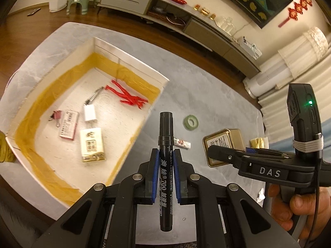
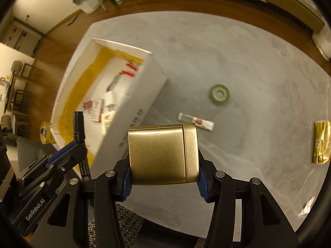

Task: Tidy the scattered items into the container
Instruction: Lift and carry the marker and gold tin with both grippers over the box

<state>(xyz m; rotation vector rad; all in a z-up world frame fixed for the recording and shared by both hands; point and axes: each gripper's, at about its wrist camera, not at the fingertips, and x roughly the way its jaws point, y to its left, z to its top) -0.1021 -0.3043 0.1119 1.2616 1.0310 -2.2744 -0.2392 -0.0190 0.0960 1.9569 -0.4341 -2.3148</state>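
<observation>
on the grey bench: a white box (image 1: 132, 64) with yellow tape lining its inner walls lies toward the left, with loose items to its right.
left gripper (image 1: 166, 177): closed on a black marker (image 1: 166, 165); the blue pads press the barrel from both sides, cap end pointing forward, above the bench just off the box's near right corner.
right gripper (image 2: 163, 180): closed on a gold tin (image 2: 159, 155), jaws spread wide to span it; the blue pads press its two sides, and the tin is held above the bench, near the box's long outer wall.
person: a hand (image 1: 298, 208) wraps the right gripper's handle at the lower right of the left wrist view.
inside the box: red strips (image 1: 126, 96) near the far wall, a white plug (image 1: 90, 112) with a thin metal piece beside it, a pink binder clip (image 1: 55, 116), a red-and-white card (image 1: 69, 127) and a small cream packet (image 1: 92, 144), all lying flat on the box floor.
green tape roll (image 2: 219, 94): flat on the bench, well right of the box.
small white tube (image 2: 196, 122): lying on the bench between the tape roll and the gold tin.
gold foil packet (image 2: 321, 142): at the right edge of the bench, well apart from the rest.
crumpled white scrap (image 2: 307, 207): near the bench's near right edge.
yellow tape roll (image 2: 46, 132): just beside the box's near left corner.
</observation>
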